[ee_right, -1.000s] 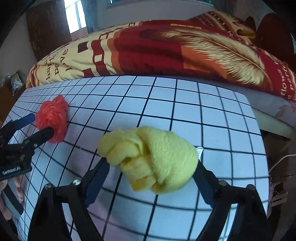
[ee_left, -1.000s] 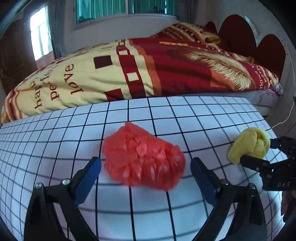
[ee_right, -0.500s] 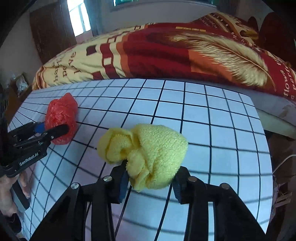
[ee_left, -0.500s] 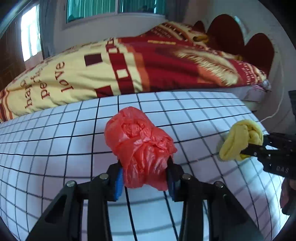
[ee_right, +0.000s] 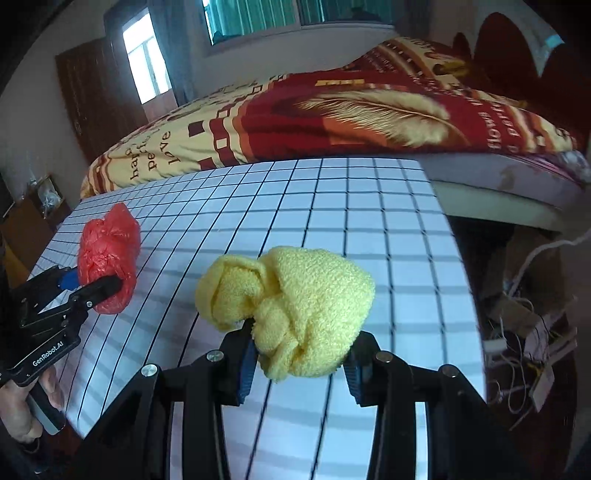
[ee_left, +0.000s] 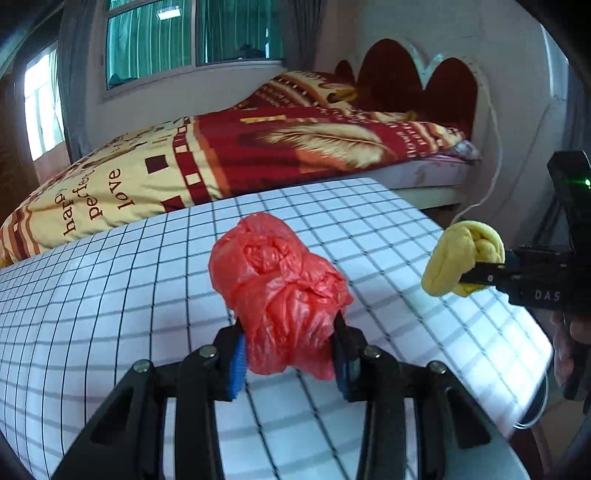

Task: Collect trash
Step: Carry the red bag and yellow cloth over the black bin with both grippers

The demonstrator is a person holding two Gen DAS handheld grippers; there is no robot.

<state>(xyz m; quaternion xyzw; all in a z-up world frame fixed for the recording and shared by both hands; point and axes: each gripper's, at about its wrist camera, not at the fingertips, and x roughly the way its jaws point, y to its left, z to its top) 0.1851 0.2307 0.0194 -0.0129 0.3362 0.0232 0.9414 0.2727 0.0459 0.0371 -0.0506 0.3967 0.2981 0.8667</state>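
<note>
Reading the writing first: "GenRobot.AI" in white on the black body of the left claw as seen from the right wrist view; "DAS" in pale letters on the body of the right claw as seen from the left wrist view, rest of that word cut off.
Bedcover writing: "love", "perfect" and part of "happy" in dark brown script on the cream part of the bedcover; on the red part in the right wrist view, sideways cream letters near the feather print, possibly "flows", too warped to read surely.
Left claw: clamped on the red plastic bag, blue pads pressed into both sides of its lower end; jaws just closed in on it.
Red plastic bag, place: crumpled wad held clear above the table, its bulk sticking out past the fingertips; also seen at far left of the right wrist view.
Right claw: clamped on the yellow cloth, pads squeezing its lower part; jaws just closed in on it.
Yellow cloth, place: knotted terry bundle held above the table near its right edge; seen at right of the left wrist view.
Table: white sheet with black grid lines, blurred at the near edge.
Behind the table: bed with red headboard, window with green curtain.
Hands: fingers on the left claw's handle.
</note>
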